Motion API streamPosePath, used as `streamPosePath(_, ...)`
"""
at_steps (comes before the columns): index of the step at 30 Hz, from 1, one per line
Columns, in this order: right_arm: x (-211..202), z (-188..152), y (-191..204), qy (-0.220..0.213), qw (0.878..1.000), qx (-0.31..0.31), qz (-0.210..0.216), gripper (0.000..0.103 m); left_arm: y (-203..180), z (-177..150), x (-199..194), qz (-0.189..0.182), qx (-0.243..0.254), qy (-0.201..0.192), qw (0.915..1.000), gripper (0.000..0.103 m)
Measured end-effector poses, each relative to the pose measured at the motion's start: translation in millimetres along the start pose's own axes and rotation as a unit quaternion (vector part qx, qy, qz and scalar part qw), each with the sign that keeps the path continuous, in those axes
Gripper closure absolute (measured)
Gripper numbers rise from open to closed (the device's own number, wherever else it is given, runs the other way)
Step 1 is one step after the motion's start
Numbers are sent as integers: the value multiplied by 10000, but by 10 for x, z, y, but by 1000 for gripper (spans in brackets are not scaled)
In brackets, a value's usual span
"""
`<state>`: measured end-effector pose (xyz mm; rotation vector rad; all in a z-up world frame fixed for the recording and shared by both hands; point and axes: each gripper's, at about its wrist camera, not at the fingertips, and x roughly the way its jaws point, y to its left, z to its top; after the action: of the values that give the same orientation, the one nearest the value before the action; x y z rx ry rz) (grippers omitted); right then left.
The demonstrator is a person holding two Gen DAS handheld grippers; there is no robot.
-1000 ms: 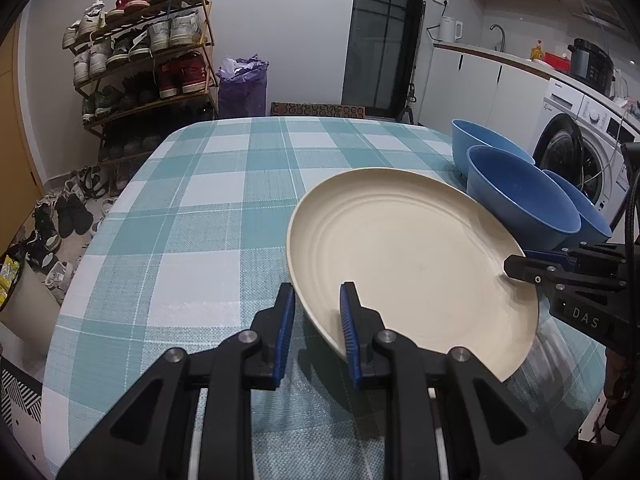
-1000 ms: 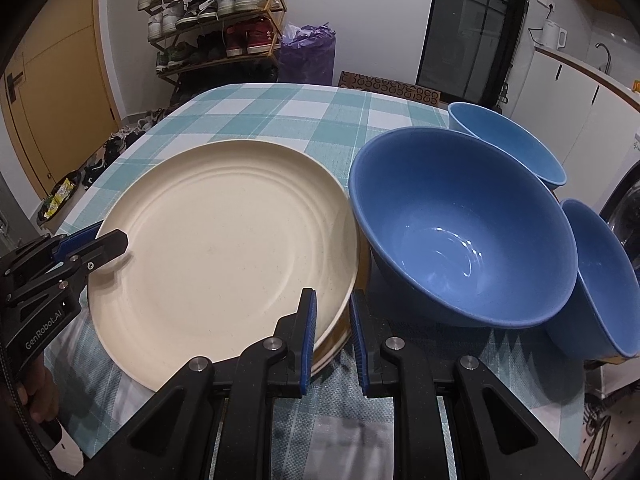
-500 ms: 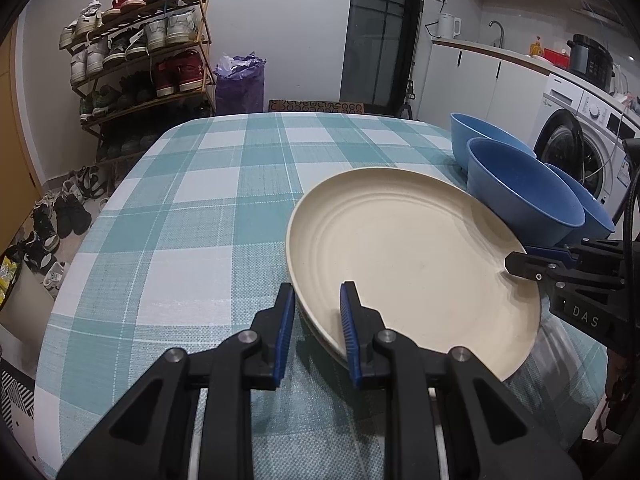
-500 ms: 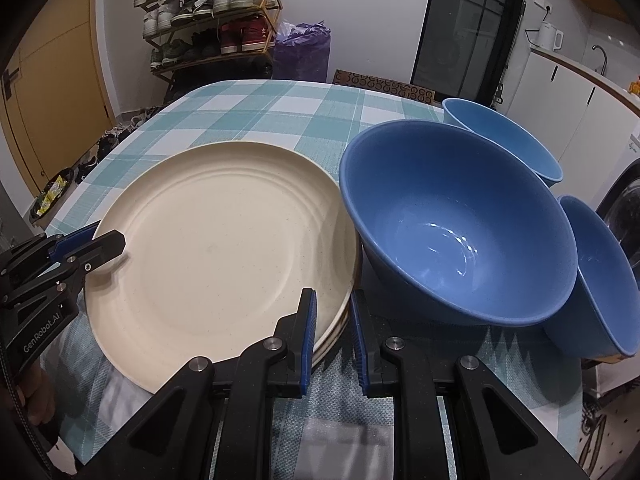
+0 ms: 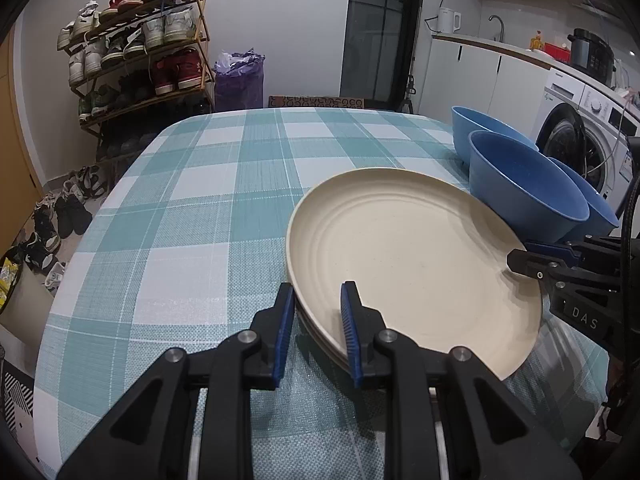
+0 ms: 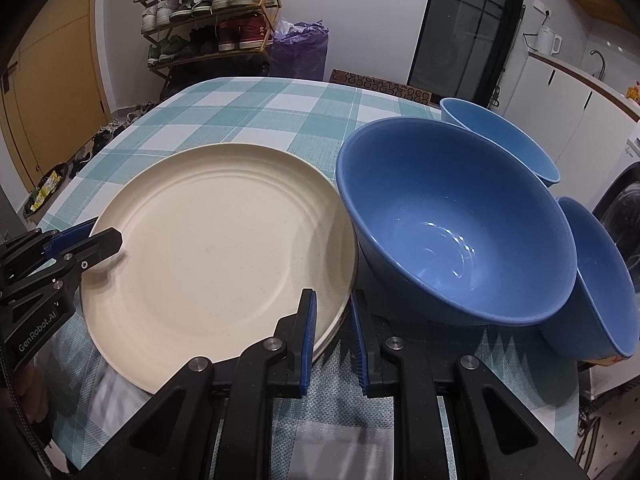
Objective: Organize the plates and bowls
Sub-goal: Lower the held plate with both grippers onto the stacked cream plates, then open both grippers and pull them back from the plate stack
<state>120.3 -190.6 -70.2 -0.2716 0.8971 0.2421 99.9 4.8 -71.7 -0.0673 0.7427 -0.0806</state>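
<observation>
The left claw [image 5: 316, 320] reaches in from 6 o'clock of its own view, pointing downward, its blue-padded fingers [image 5: 285, 320] clamped across the rim of the cream plate [image 5: 408, 256] at the plate's 7 o'clock edge. The right claw [image 6: 333, 334] likewise comes from 6 o'clock, tilted down, pinching the same plate's rim at about 4 o'clock. Each claw shows in the other's view, at 3 o'clock and 9 o'clock.
</observation>
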Motion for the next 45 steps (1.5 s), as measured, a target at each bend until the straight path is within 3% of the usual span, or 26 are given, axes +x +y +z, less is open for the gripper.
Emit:
streamPosePath(10, 7, -22, -16, -48, 9999, 85, 40, 86, -2, -1, 13, -6, -18, 34, 10000, 78)
streamPosePath(14, 5, -29, -39, -61, 9998, 109, 137, 81, 8, -4, 15, 29, -41, 56, 10000, 74)
streamPosePath(18, -6, -15, -45, -61, 9995, 117, 302, 72, 52, 16, 9, -19, -132, 210, 9997, 67)
streamPosePath(20, -41, -13, -55, -111, 9989, 166, 428, 57, 90, 29, -23, 24, -212, 247, 9995, 63)
streamPosePath(23, -126, -24, -36, -227, 9979, 190, 571, 43, 141, 55, -108, -9, -354, 209, 9992, 51)
streamPosePath(29, -403, -22, -7, -516, 9948, 202, 853, 17, 79, 130, -345, -178, -343, 53, 9992, 43)
streamPosePath(31, -512, -12, -11, -608, 9935, 210, 938, 14, 1, 146, -428, -191, -197, -11, 9996, 29)
streamPosePath(32, -563, -8, -18, -643, 9930, 208, 969, 11, -30, 151, -467, -202, -169, -61, 9996, 11)
streamPosePath(34, -670, -3, -47, -753, 9922, 253, 960, 1, -95, 164, -571, -296, -138, -240, 9992, 5)
streamPosePath(39, -886, -2, -211, -954, 9897, 523, 934, 1, -249, 203, -728, -539, -9, -348, 9979, 0)
streamPosePath(45, -1120, -78, -476, -1096, 9875, 696, 889, 1, -310, 259, -823, -579, -62, -395, 9975, 0)
